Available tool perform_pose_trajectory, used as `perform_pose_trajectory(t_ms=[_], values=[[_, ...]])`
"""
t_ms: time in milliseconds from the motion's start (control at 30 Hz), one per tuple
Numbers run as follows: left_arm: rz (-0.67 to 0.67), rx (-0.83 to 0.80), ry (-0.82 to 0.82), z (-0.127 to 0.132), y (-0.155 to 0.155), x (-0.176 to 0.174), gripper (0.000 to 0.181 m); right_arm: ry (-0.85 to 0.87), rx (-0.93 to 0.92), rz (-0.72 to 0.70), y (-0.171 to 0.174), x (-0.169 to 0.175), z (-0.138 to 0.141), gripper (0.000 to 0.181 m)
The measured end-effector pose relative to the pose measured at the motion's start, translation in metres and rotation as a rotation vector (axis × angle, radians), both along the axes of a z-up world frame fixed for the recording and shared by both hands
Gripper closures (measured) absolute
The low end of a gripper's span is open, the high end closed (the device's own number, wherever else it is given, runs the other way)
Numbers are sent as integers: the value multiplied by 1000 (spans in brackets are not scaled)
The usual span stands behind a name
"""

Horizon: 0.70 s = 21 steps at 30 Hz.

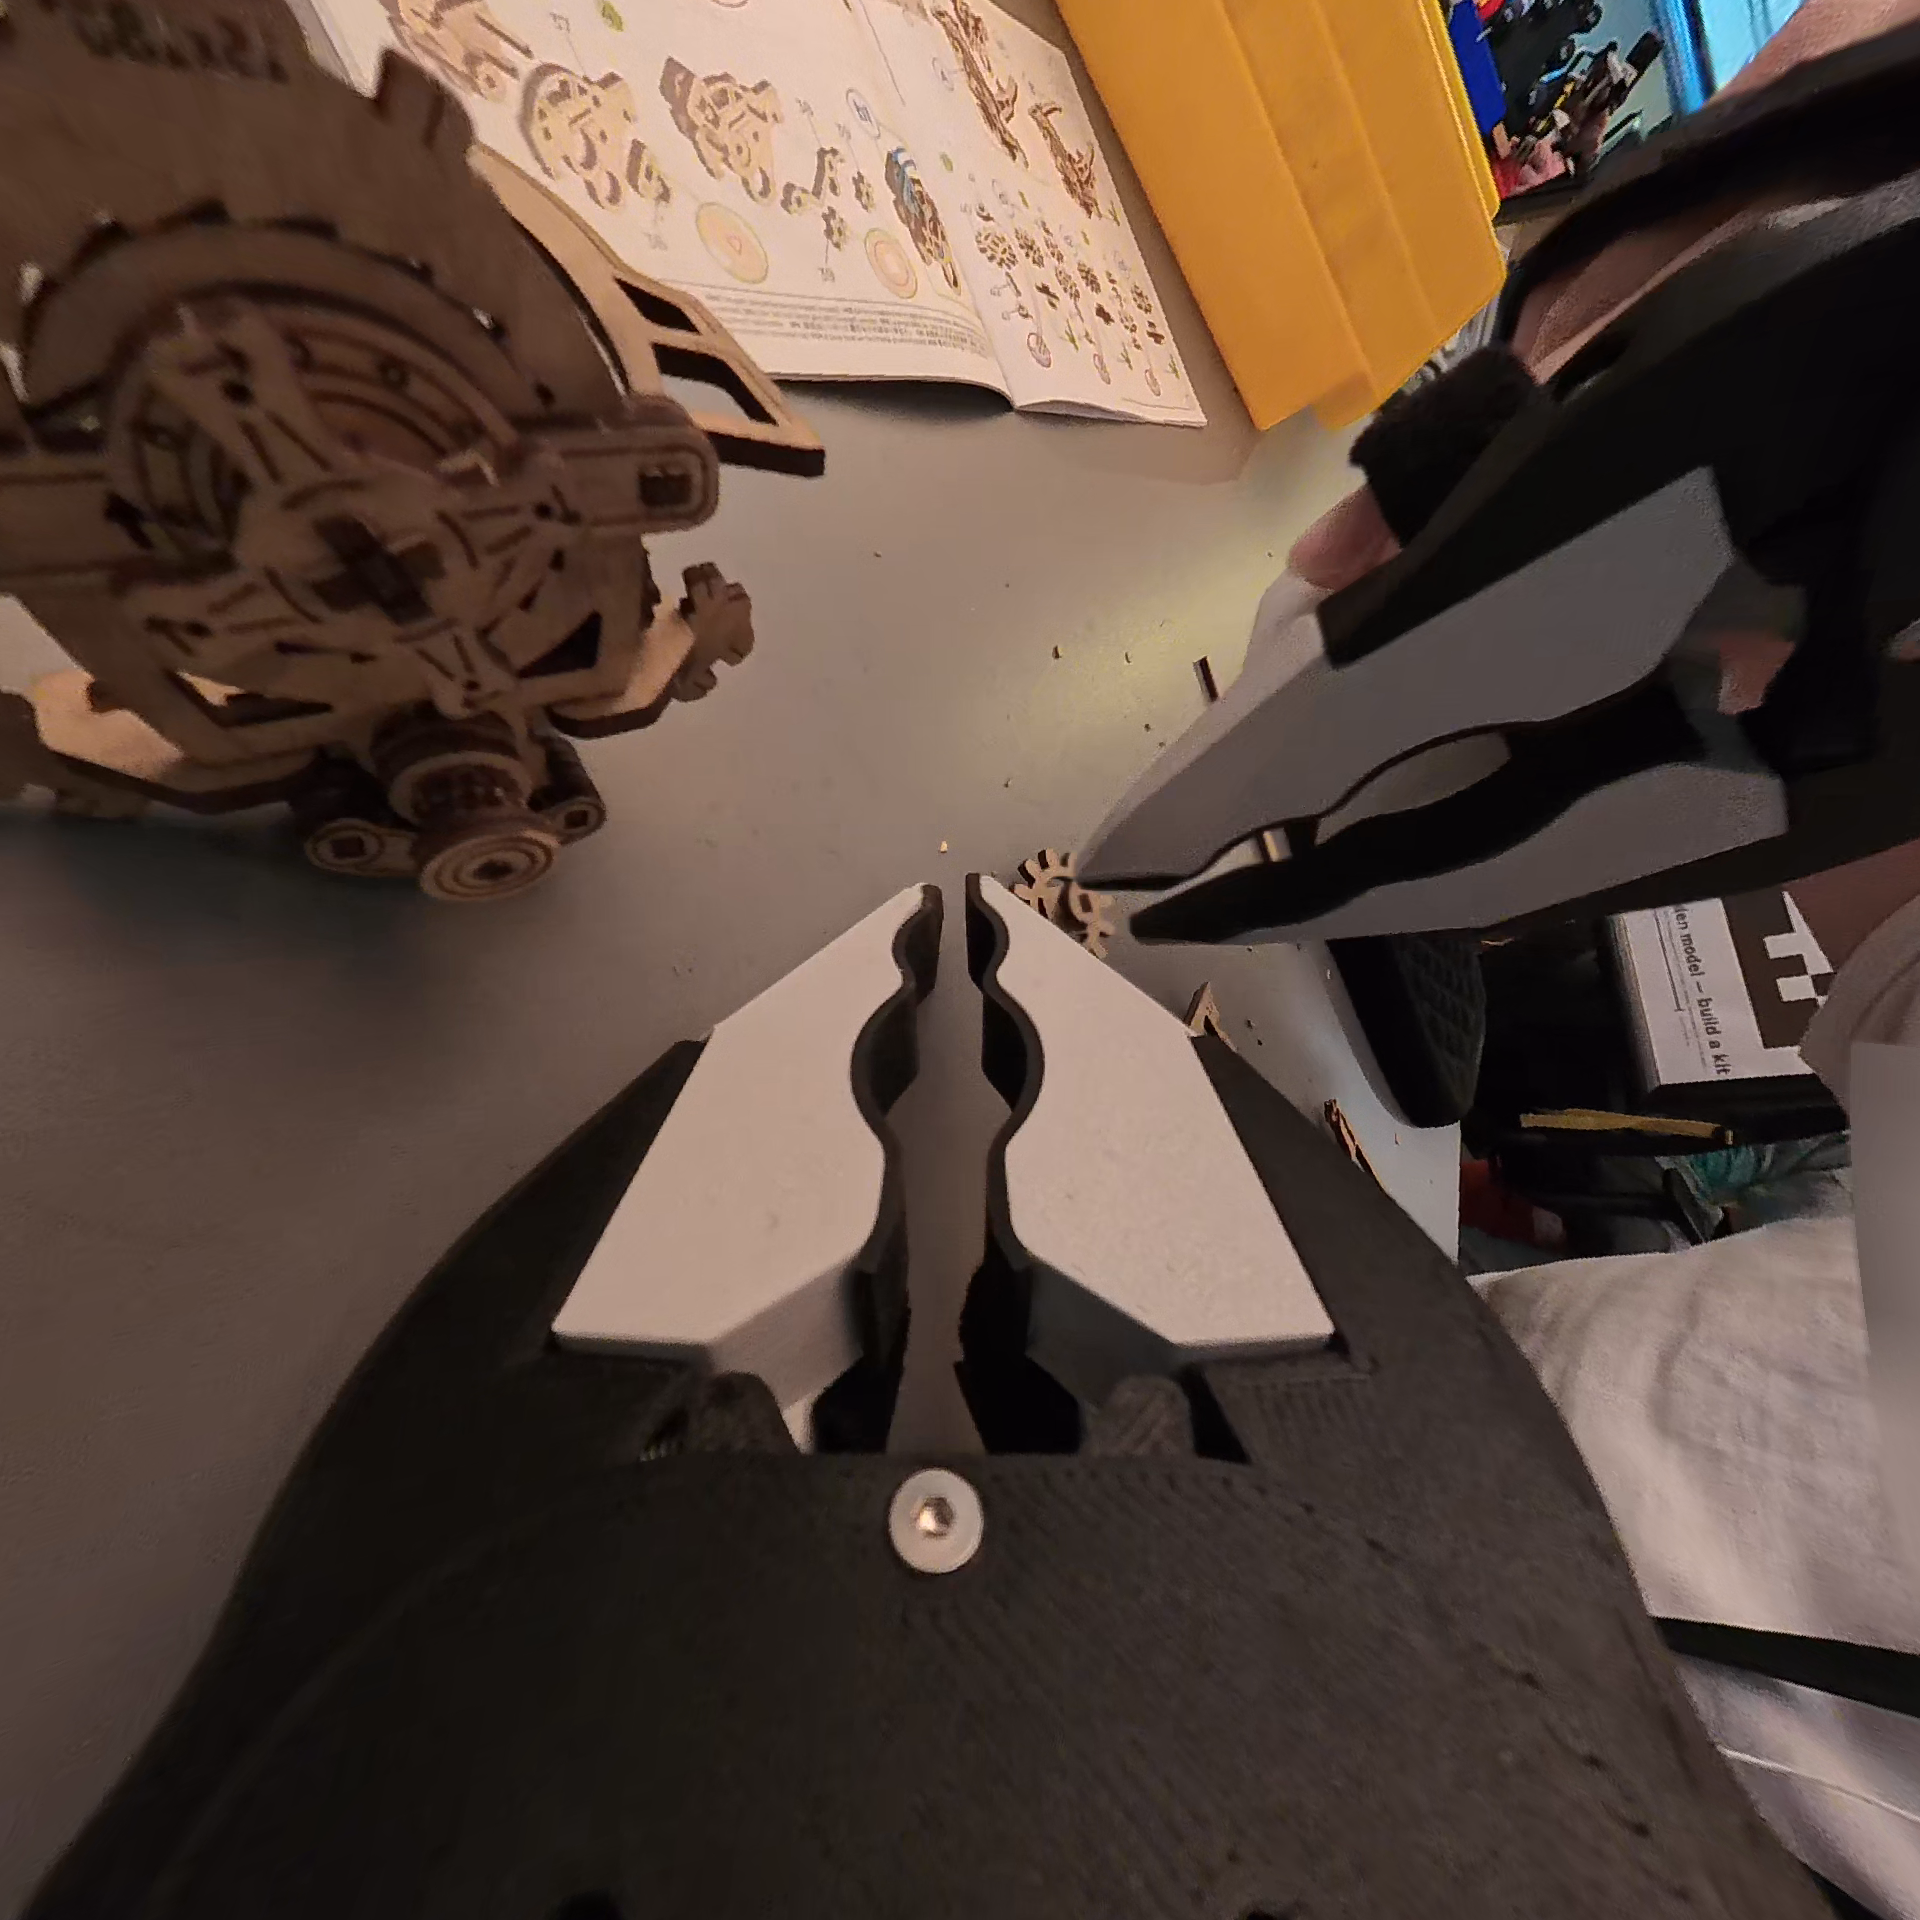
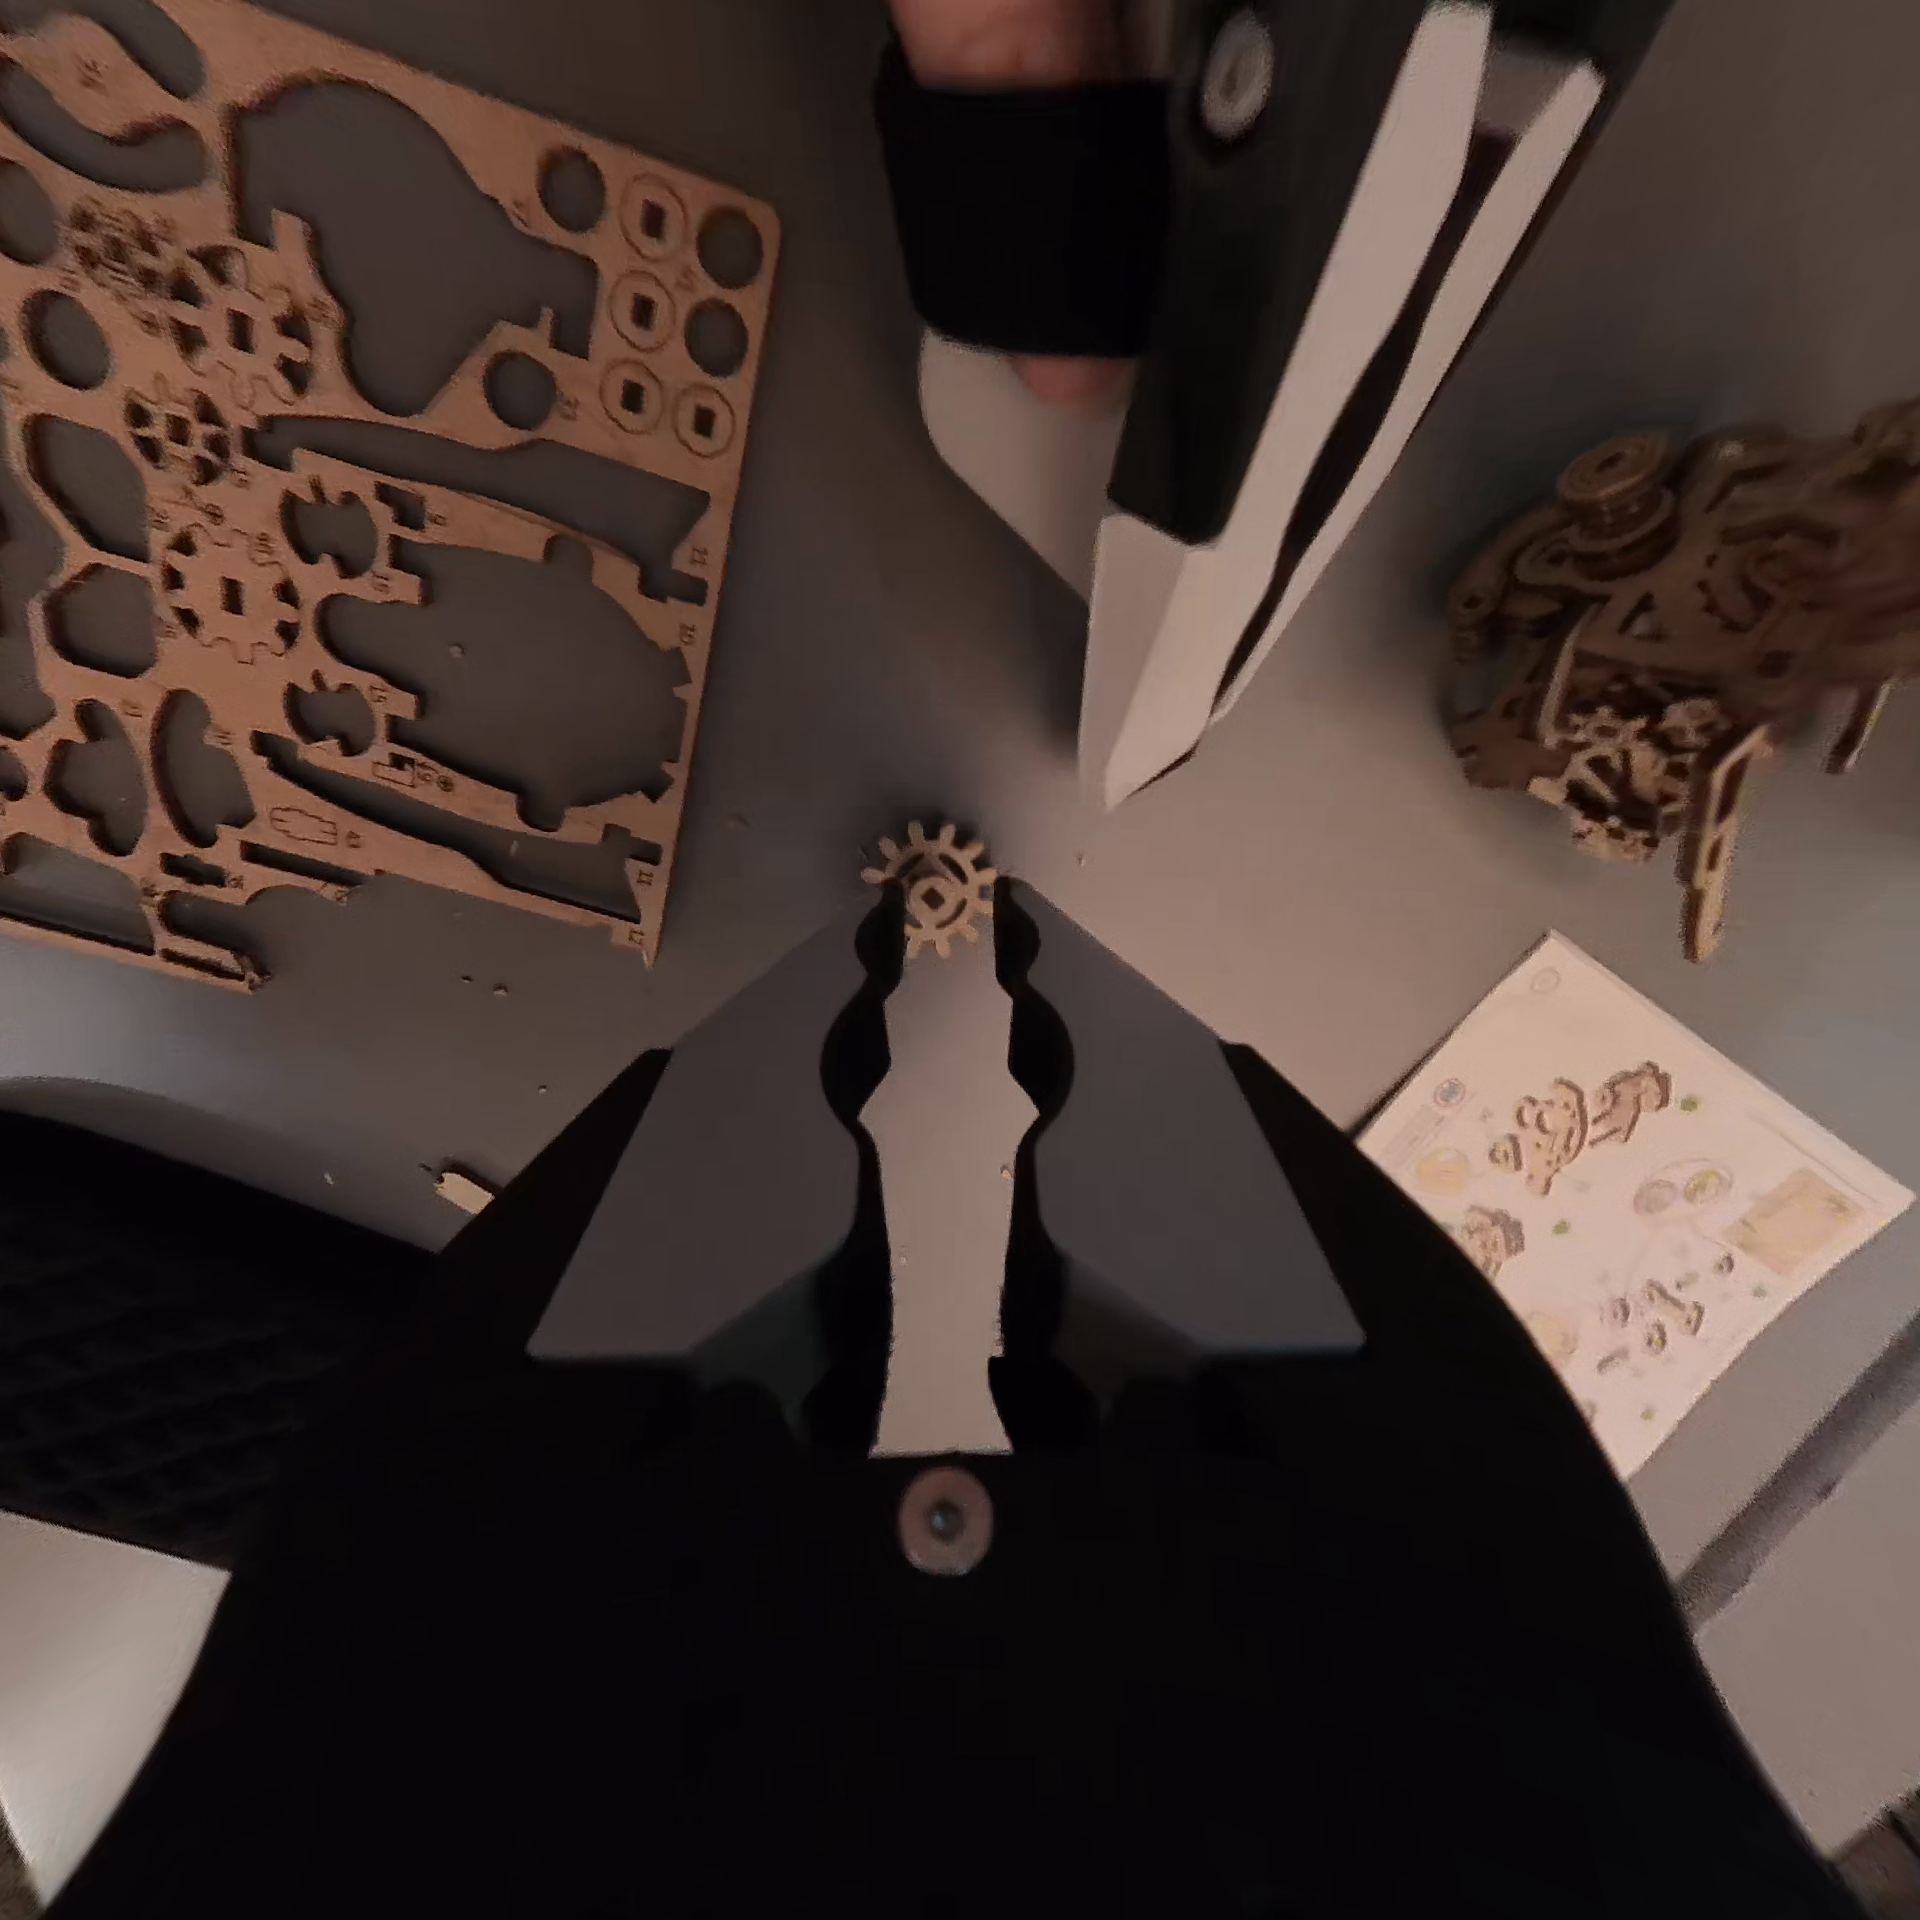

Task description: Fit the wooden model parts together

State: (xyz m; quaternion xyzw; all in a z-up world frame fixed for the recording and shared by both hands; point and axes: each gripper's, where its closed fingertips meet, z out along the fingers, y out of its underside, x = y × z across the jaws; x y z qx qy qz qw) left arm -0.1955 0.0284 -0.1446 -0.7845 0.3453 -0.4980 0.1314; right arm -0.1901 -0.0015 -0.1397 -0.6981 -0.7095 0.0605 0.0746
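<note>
My right gripper (image 2: 938,900) is closed on a small wooden gear (image 2: 928,881) and holds it by its toothed rim, low over the grey table (image 2: 1195,935). In the left wrist view the right gripper (image 1: 1107,902) comes in from the right with the gear (image 1: 1055,888) at its tips. My left gripper (image 1: 954,902) is shut and empty, its tips just left of the gear. It also shows in the right wrist view (image 2: 1114,784), pointing down beside the gear. The part-built wooden model (image 1: 343,520) stands at the far left and shows in the right wrist view (image 2: 1662,644) too.
A laser-cut plywood sheet (image 2: 364,520) with many empty cut-outs lies left of the gear. An open instruction booklet (image 1: 831,187) and a yellow bin (image 1: 1299,187) lie beyond the model. Small wood scraps (image 2: 462,1190) lie near the table edge, above a black mesh surface (image 2: 156,1299).
</note>
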Motion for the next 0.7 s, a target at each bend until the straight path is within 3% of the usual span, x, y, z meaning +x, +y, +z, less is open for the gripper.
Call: perform_pose_trajectory(t_ms=[333, 700], values=[[-2, -1, -1, 0, 0, 0, 180, -44, -135, 28, -6, 0, -7, 179], [-5, 1, -3, 0, 0, 0, 180, -49, -140, 23, -5, 5, -9, 176]])
